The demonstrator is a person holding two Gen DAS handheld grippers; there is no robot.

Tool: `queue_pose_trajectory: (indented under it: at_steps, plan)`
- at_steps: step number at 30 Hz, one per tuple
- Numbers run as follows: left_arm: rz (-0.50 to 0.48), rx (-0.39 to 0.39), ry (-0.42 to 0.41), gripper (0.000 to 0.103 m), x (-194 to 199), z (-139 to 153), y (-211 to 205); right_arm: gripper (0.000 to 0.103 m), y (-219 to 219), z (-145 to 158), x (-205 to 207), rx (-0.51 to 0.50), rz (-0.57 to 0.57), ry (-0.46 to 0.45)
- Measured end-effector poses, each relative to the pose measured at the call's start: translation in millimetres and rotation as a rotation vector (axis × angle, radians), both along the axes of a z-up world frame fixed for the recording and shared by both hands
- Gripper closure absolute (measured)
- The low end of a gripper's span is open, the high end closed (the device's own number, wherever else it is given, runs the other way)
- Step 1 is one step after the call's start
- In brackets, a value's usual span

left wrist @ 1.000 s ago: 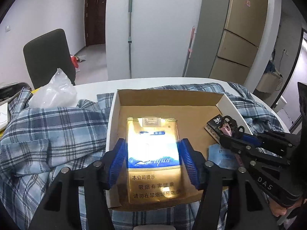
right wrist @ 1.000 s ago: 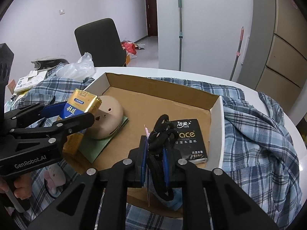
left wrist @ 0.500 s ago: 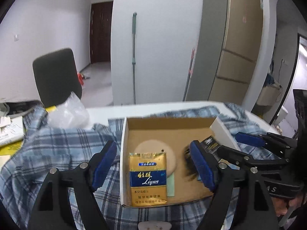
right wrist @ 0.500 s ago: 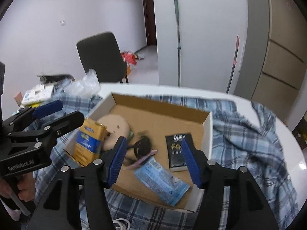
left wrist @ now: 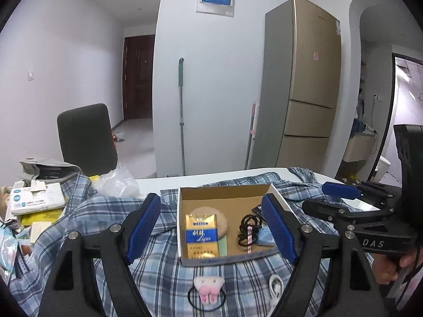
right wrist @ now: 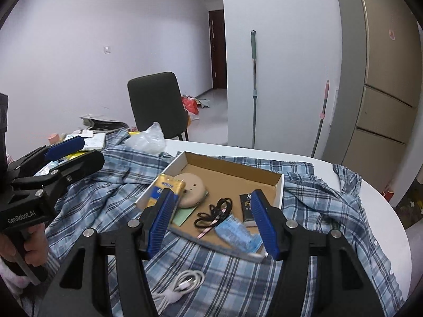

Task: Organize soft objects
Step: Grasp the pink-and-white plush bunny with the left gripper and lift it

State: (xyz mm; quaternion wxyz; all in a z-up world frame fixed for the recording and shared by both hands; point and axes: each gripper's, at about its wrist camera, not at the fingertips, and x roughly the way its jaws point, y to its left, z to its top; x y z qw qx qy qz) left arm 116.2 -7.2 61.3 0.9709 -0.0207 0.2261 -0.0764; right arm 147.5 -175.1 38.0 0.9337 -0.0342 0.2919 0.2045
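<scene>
Both tongs backed off box (left wrist: 276,194), gold pack (left wrist: 202,235) and hair ties (right wrist: 211,212) left inside | left tongs (left wrist: 211,231) apart, empty | right tongs (right wrist: 212,223) apart, empty | next: likely pink plush tie (left wrist: 208,292) on shirt (left wrist: 87,216); pinch plush body, not loop.

This is a home, a living or dining room. A tall gold fridge (left wrist: 309,84) stands by the white wall, a mop (left wrist: 181,116) leans on it, a dark chair (left wrist: 87,140) waits at the white table (right wrist: 383,224), and a brown door (left wrist: 138,76) closes the corridor.
</scene>
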Motion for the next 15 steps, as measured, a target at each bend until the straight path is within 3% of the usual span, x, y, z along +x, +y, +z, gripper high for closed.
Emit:
queue_pose_trajectory:
  at_steps: [9,15]
  plan:
    - [-0.010,0.013,-0.009,0.022,-48,-28,-4,0.044,0,-34,-26,-0.021,0.013,0.034]
    - [-0.002,0.018,0.042,0.022,-44,-59,0,0.044,-2,-64,-26,-0.067,-0.012,0.045]
